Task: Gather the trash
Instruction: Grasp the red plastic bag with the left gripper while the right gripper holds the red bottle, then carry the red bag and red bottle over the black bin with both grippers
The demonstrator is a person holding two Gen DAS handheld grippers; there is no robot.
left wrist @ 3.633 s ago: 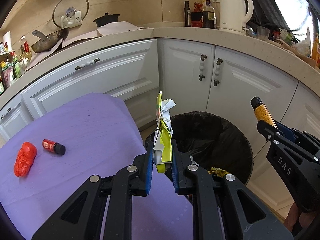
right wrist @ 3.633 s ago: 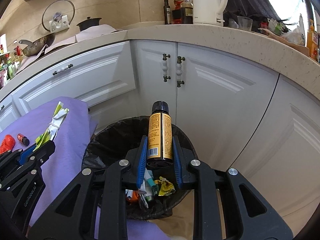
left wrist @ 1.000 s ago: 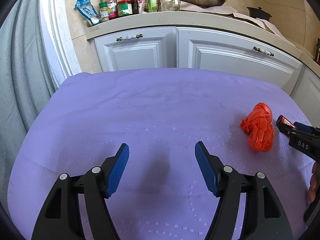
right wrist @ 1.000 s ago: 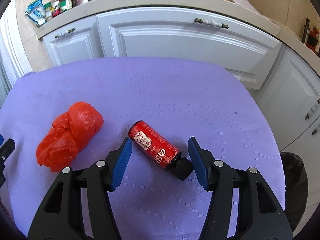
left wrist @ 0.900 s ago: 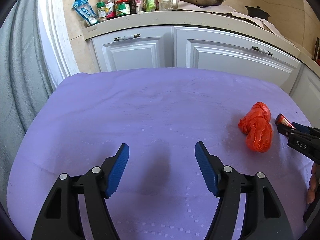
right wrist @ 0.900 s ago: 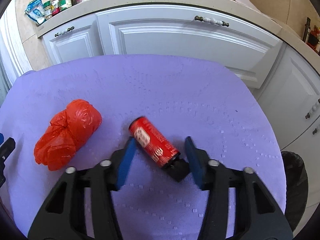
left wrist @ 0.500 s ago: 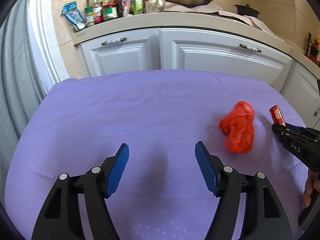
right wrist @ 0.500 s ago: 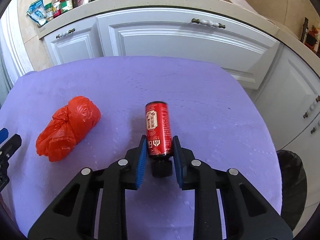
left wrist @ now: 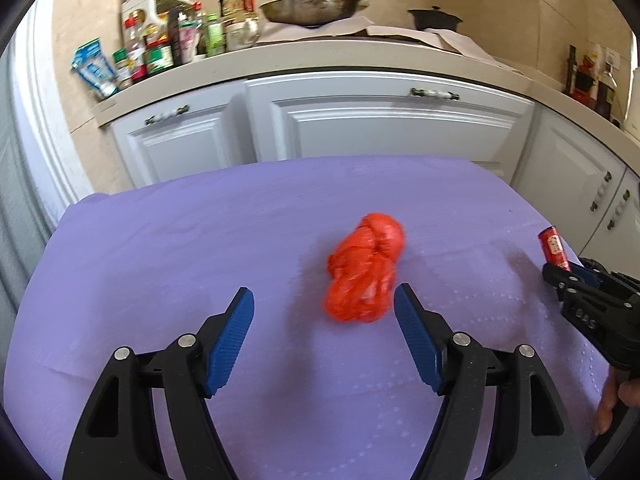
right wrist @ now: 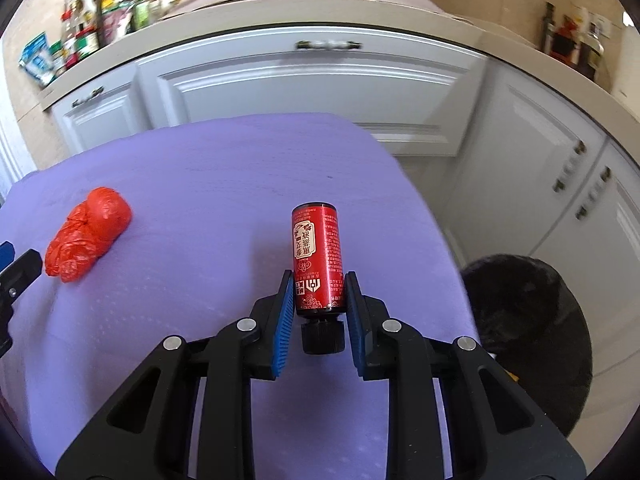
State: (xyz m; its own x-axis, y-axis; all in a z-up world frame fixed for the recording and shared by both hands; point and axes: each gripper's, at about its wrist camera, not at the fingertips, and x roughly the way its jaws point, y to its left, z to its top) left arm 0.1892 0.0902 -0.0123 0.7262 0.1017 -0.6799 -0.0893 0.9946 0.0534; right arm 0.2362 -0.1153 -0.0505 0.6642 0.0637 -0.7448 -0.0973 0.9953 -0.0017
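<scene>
Purple cloth (left wrist: 200, 240) foreground; white cabinets (left wrist: 384, 128) behind; counter (left wrist: 320, 54) bearing frying pan (left wrist: 308, 8), black pot (left wrist: 434, 20), and blurred, probably condiment, bottles (left wrist: 160, 48).

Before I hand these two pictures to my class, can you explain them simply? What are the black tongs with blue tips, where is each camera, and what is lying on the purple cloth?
There is no robot here. A person holds a two-finger gripper in each hand, and a wide-angle camera on each looks forward along its fingers.

The left camera shows the left gripper open above the purple cloth; a crumpled red plastic bag lies just ahead, nearer its right finger. The right gripper shows at the right edge.

The right camera shows the right gripper shut on a small red bottle, its black cap toward the camera. The same red bag lies to the left. A black-lined trash bin stands on the floor to the right. White kitchen cabinets are behind.
</scene>
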